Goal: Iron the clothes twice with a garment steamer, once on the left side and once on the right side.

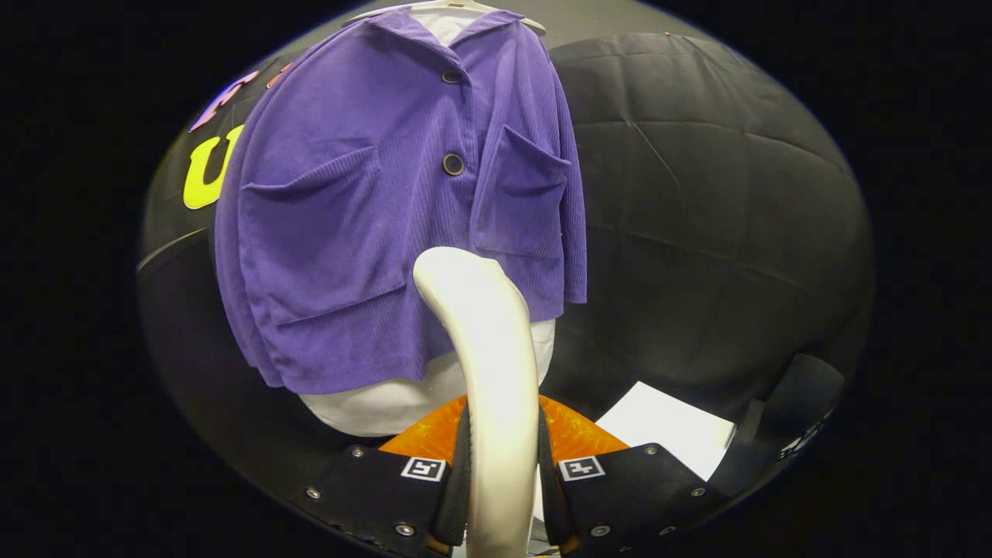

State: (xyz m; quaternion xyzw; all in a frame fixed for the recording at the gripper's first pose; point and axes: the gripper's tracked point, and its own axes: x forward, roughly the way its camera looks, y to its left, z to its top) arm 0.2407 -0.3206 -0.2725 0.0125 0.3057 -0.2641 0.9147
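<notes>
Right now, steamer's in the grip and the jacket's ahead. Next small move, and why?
Probably ease the garment steamer forward toward the purple corduroy jacket. The gripper is shut on its handle, and its head looks short of the fabric, low near the hem, roughly below the buttons. From there, shift to one side's pocket panel for the first pass.

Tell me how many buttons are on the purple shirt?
2. One button sits just under the collar; another button is lower, between the two chest pockets. The white steamer in the shut claw may hide more.
</notes>
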